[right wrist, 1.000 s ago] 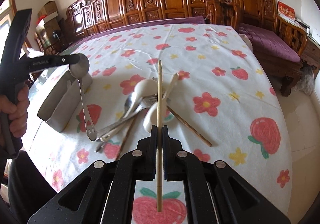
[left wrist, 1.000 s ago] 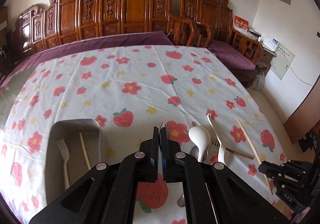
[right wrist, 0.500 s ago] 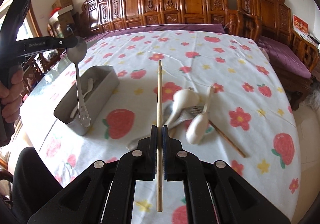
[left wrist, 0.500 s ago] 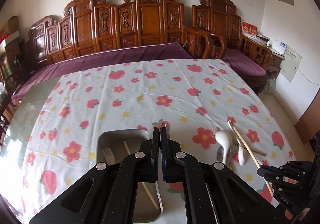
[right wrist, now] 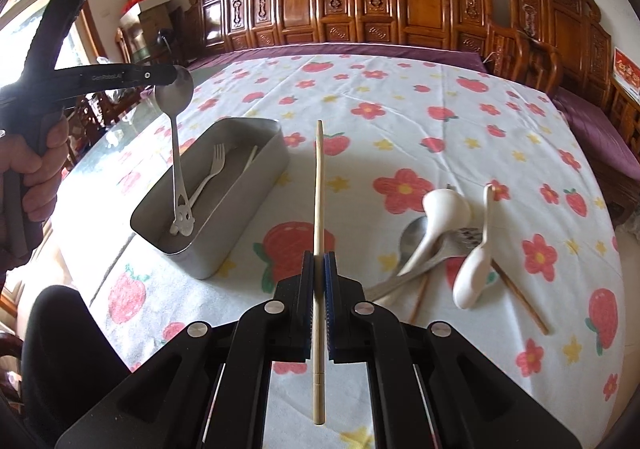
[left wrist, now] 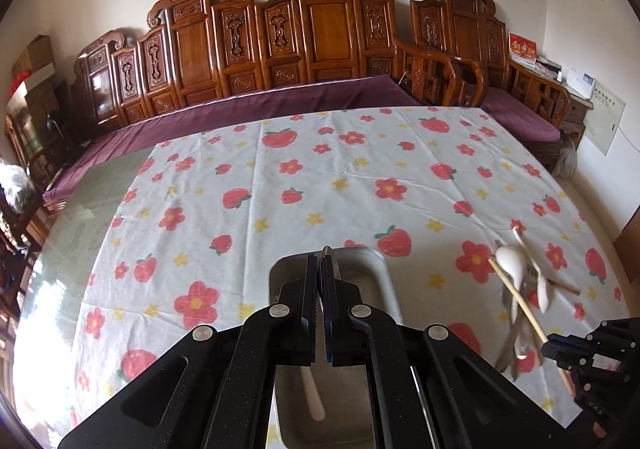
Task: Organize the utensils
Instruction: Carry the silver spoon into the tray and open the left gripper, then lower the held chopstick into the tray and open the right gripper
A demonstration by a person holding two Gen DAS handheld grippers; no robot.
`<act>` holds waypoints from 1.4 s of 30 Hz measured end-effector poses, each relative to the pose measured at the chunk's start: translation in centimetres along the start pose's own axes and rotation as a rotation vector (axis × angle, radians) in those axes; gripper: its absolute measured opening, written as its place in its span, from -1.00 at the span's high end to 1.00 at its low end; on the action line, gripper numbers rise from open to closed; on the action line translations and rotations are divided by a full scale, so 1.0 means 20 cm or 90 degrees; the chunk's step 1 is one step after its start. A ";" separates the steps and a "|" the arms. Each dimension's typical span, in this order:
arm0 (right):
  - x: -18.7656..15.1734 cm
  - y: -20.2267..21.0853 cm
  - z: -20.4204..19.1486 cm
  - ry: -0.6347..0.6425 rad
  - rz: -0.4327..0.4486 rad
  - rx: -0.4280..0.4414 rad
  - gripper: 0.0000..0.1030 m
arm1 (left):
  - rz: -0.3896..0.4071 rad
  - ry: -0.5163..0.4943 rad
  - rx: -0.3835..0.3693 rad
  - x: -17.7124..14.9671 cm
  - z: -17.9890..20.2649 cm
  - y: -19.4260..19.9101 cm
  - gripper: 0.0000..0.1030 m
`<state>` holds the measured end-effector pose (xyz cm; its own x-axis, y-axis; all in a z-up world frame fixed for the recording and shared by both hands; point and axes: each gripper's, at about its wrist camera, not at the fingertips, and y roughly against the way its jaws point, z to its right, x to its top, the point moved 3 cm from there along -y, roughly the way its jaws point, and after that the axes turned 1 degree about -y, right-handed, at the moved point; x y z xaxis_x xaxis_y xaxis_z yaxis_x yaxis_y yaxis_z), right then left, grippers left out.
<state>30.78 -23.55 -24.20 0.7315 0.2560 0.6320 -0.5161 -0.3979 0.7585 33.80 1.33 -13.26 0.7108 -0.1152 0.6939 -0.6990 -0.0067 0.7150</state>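
Observation:
My left gripper (left wrist: 320,269) is shut on the bowl of a metal spoon (right wrist: 176,145), which hangs handle-down into the steel tray (right wrist: 256,189); the handle end is at the tray's near end. The tray holds a white fork (right wrist: 212,173) and a chopstick (right wrist: 251,157). My right gripper (right wrist: 319,265) is shut on a wooden chopstick (right wrist: 319,185), held above the cloth to the right of the tray. In the left wrist view the tray (left wrist: 384,281) lies right under the jaws.
A pile of utensils lies on the floral tablecloth (right wrist: 400,121) at the right: two white ceramic spoons (right wrist: 444,209), a metal spoon (right wrist: 412,237), a metal fork and brown chopsticks (right wrist: 520,305). Carved wooden benches (left wrist: 320,33) line the far side.
My left gripper has carried the metal spoon from beside the pile to over the tray and lowered its handle inside. My right gripper with the chopstick has shifted left toward the tray.

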 end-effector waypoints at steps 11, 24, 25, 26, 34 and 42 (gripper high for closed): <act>0.03 -0.10 -0.05 -0.001 -0.004 0.014 0.88 | -0.062 -0.030 0.007 -0.16 -0.05 -0.29 0.98; 0.07 -0.17 -0.10 0.005 -0.003 0.031 0.88 | -0.080 -0.012 -0.019 -0.19 -0.04 -0.51 0.96; 0.08 -0.17 -0.10 0.004 -0.003 0.033 0.88 | -0.079 -0.013 -0.019 -0.19 -0.04 -0.51 0.96; 0.08 -0.18 -0.10 0.004 -0.003 0.034 0.88 | -0.078 -0.014 -0.019 -0.18 -0.03 -0.52 0.96; 0.11 -0.19 -0.17 0.001 0.001 0.047 0.88 | -0.049 0.014 -0.035 -0.18 -0.10 -0.40 0.61; 0.17 -0.20 -0.31 -0.004 0.007 0.073 0.88 | -0.017 0.037 -0.030 -0.21 -0.23 -0.19 0.50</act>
<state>32.46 -15.58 -24.14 0.7287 0.2464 0.6389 -0.4696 -0.4993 0.7282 33.78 6.37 -18.45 0.7337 -0.0584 0.6770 -0.6761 0.0372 0.7359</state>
